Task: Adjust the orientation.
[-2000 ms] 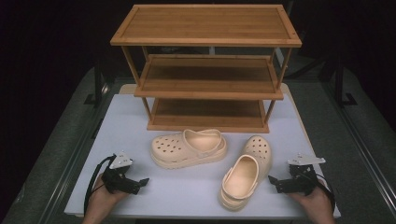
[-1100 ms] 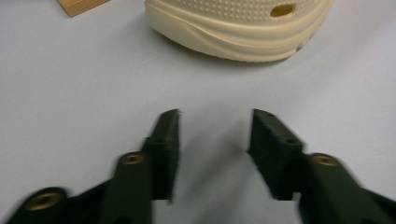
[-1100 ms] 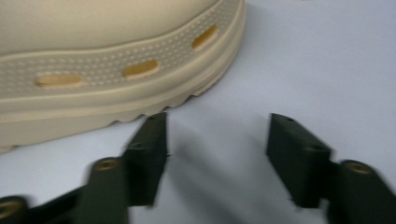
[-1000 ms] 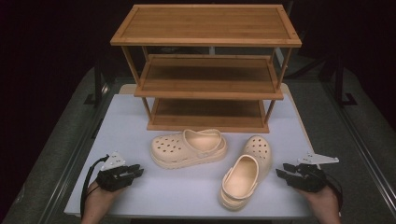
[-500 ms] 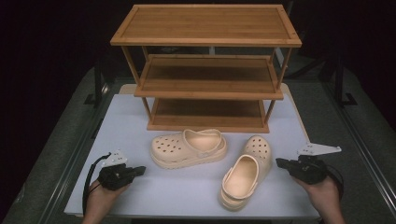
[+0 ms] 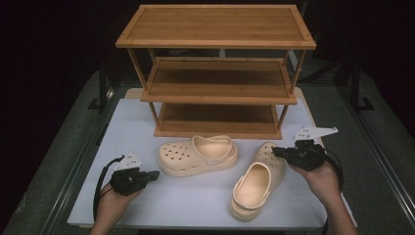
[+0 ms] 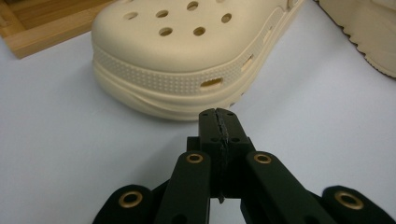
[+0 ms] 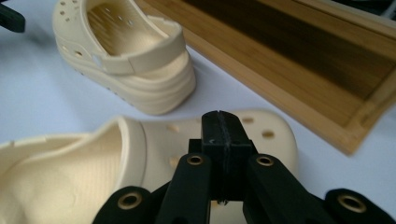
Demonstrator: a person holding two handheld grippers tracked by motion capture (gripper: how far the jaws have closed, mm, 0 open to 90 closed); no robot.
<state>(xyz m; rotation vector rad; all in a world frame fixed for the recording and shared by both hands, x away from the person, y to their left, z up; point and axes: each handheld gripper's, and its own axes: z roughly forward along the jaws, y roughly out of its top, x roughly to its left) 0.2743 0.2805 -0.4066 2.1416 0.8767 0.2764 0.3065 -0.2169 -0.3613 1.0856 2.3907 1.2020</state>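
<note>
Two cream clogs lie on the white table top [image 6: 122, 127] in front of a wooden three-shelf rack [image 6: 218, 78]. The left clog [image 6: 198, 154] lies crosswise with its toe to the left. The right clog [image 6: 257, 183] points its toe toward the rack. My left gripper [image 6: 155, 173] is shut and empty, low over the table, just short of the left clog's toe [image 7: 187, 60]. My right gripper [image 6: 275, 151] is shut and empty, held above the right clog's toe [image 8: 275, 135]. In the gripper views, the left gripper [image 7: 218, 114] and the right gripper [image 8: 219, 116] both show their jaws pressed together.
The rack's bottom shelf [image 8: 299, 60] lies just beyond the clogs, its front rail close to the left clog's heel [image 8: 154, 70]. Bare white table stretches in front of and left of the shoes. A dark floor surrounds the table.
The right hand has risen and moved in over the right clog's toe. The left hand has edged up toward the left clog's toe.
</note>
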